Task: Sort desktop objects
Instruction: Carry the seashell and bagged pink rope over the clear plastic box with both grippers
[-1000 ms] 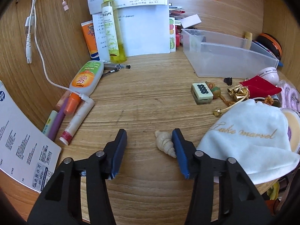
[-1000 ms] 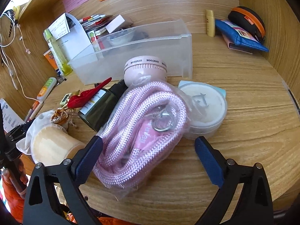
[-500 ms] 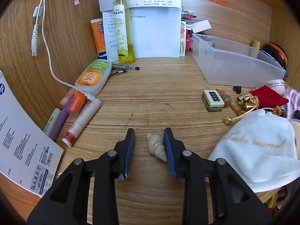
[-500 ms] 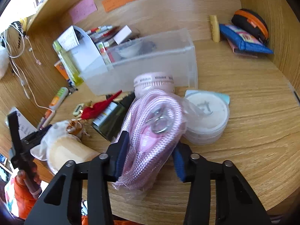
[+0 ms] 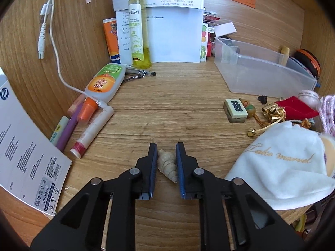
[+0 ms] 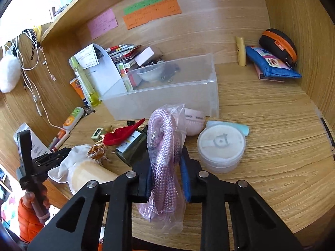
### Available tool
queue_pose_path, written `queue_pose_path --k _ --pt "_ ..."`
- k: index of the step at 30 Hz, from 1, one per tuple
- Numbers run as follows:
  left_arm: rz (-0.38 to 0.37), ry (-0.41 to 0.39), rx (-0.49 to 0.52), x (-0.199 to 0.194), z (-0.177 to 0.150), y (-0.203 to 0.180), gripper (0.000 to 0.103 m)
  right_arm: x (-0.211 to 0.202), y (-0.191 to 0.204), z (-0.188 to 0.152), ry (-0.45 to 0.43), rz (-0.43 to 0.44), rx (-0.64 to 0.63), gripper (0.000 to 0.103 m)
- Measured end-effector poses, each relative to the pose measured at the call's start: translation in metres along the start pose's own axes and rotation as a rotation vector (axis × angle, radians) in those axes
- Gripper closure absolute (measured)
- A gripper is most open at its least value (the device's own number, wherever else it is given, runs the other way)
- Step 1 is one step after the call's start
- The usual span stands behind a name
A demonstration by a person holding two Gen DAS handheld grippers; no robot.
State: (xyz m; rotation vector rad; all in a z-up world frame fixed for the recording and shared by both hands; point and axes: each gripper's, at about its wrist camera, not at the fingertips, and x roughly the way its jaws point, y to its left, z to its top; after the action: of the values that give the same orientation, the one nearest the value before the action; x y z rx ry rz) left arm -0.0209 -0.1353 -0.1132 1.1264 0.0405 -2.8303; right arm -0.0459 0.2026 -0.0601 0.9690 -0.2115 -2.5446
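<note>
At the near edge of the wooden desk (image 5: 167, 104), the left gripper (image 5: 166, 153) is closing on a small cream spiral seashell (image 5: 167, 164); the blue pads are seen against its flanks, the shell resting on the desk surface. The right gripper (image 6: 166, 161) is closing on a coil of pink braided rope in a clear plastic bag (image 6: 164, 152), held between the pads at the near edge with its upper loop standing free.

It is judged that both grasps are being completed before a lift toward the clear plastic bin (image 6: 167, 96) at the back of the desk. The shell is tapered and hard, so a slip toward its point is to be expected; squeeze should be settled before it is raised. The rope bag is slack and slippery; it should be lifted slowly and kept clear of the round white lidded tub (image 6: 221, 148) just beside it.

Counts, near to far:
- Seashell: one.
- Bagged rope: one.
- White cloth pouch with gold lettering (image 5: 280, 167): one.
- Round white tub: one.
- Pen-like sticks at the left edge (image 5: 92, 131): four are counted, overlap makes this uncertain.
- Mahjong-tile block (image 5: 235, 110): one.
- Red cloth (image 5: 295, 107): one.
- Orange-labelled flat bottle (image 5: 104, 82): one.
- Tall yellow spray bottle (image 5: 139, 27): one.
- Clear bin: one.
- Coloured notes on the back panel: three.
</note>
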Motion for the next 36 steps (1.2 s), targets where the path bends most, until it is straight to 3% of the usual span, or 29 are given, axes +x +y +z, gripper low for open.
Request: queue_pose_path --k 8,21,27,36 --pt "-0.036 -0.046 -0.028 -0.014 0.013 -0.004 0.086 -0.012 -0.002 0.01 -0.03 0.06 0.021 0.083" --pt "-0.087 -0.106 0.084 -0.04 0.055 -0.041 0.086 -0.035 -0.004 0.04 -0.124 0.067 0.0 0.083" --pt "-0.151 -0.125 0.094 -0.045 0.079 -0.054 0.086 -0.044 -0.008 0.061 -0.171 0.067 -0.014 0.083" --pt "-0.195 -0.148 0.137 -0.042 0.123 -0.08 0.086 -0.035 -0.009 0.091 -0.186 0.04 -0.071 0.083"
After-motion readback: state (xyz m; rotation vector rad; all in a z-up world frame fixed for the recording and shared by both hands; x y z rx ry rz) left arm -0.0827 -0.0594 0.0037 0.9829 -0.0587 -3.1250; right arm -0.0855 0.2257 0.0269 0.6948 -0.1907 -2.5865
